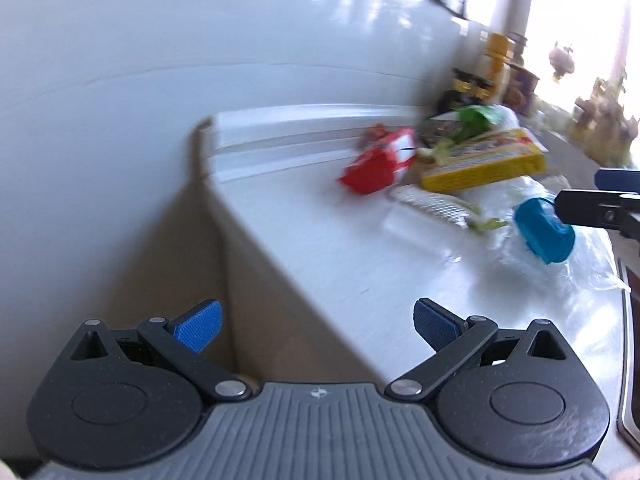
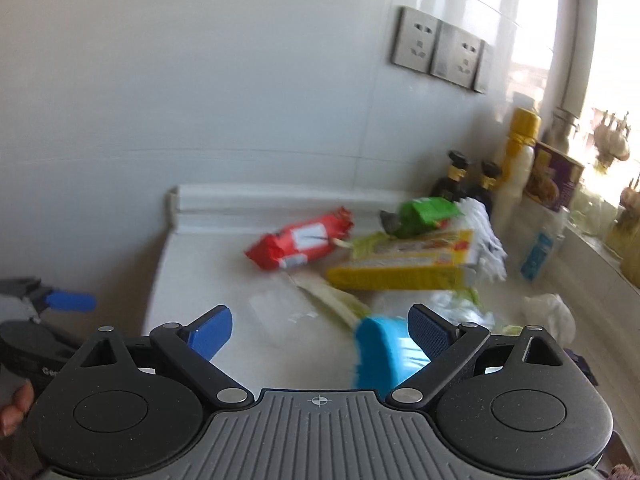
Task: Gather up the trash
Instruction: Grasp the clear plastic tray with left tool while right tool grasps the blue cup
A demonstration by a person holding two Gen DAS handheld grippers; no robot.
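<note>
Left gripper [image 1: 318,326] spread wide, nothing in it, at the white countertop [image 1: 340,248] edge. Right gripper [image 2: 320,334] also released; blue plastic cup-shaped piece [image 2: 380,354] sits against its right finger. Crumpled red snack wrapper [image 2: 298,244] and flat yellow cardboard box [image 2: 404,268] lie beyond.

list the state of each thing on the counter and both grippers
left gripper: jaws open, empty
right gripper: jaws open, blue cup by its right pad, grip unclear
blue cup: tipped on its side
red wrapper: crumpled, lying flat
yellow box: lying flat
green packet: crumpled, resting on the pile
yellow-capped bottle: upright, capped
dark bottles: upright, capped
</note>
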